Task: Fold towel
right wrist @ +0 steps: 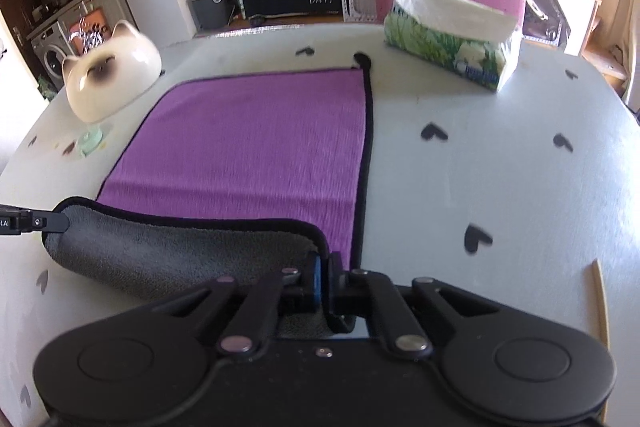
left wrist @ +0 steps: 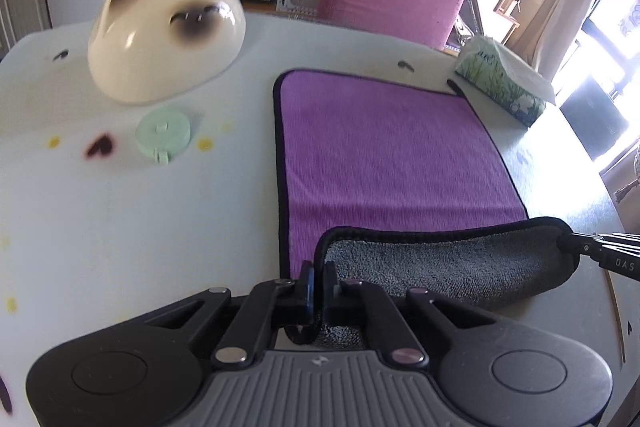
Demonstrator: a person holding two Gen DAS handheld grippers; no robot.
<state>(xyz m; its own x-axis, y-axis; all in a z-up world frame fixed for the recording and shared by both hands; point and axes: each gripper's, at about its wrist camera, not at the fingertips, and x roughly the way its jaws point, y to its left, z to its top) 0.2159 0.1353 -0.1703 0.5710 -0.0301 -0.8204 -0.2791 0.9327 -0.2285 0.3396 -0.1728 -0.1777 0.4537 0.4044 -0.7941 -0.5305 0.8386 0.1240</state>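
Purple towel (left wrist: 392, 147) lies flat on the table (left wrist: 120, 227); left gripper (left wrist: 319, 279) and right gripper (right wrist: 325, 273) each pinch a near corner, lifted, grey underside showing.

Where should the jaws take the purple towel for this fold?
At the two near corners, on the black-bound hem, coming from the near edge. The left gripper and right gripper already pinch them, and the towel lies flat beyond, its grey underside turned up at the lifted edge.
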